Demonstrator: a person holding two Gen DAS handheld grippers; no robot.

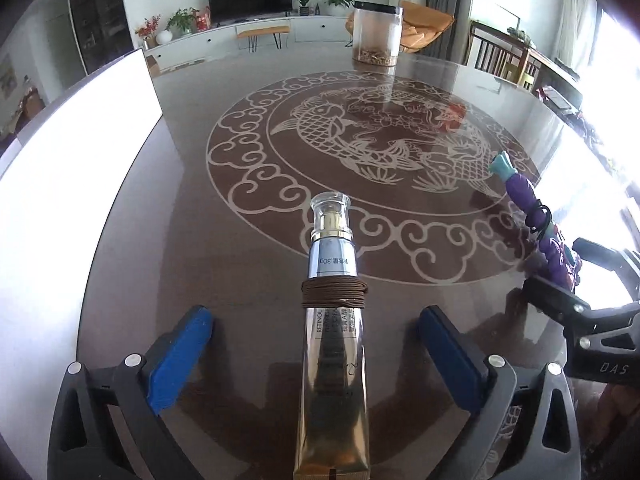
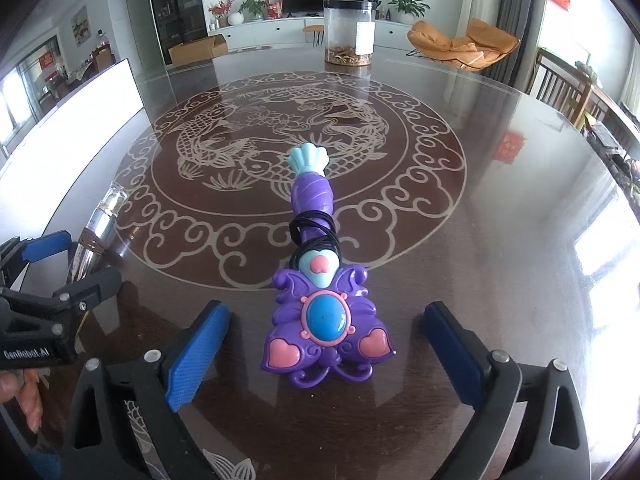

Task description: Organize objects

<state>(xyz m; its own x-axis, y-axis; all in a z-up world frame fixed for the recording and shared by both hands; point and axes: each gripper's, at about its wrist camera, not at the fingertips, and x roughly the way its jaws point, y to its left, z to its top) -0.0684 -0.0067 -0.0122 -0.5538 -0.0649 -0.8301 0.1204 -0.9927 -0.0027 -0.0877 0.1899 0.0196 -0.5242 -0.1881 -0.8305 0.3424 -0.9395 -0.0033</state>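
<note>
Between the blue pads of the left gripper [image 1: 314,354] lies a gold cosmetic tube [image 1: 332,360], untouched, jaws spread wide. Right of the tube, the right gripper [image 2: 326,354] also stands released around a purple toy wand [image 2: 320,308]. Both things rest on the dark table [image 1: 240,264], near its carved fish medallion [image 1: 360,148].

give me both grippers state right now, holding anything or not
left gripper: open, cosmetic tube lies between the fingers, not gripped
right gripper: open, purple toy wand between the fingers, not gripped
</note>
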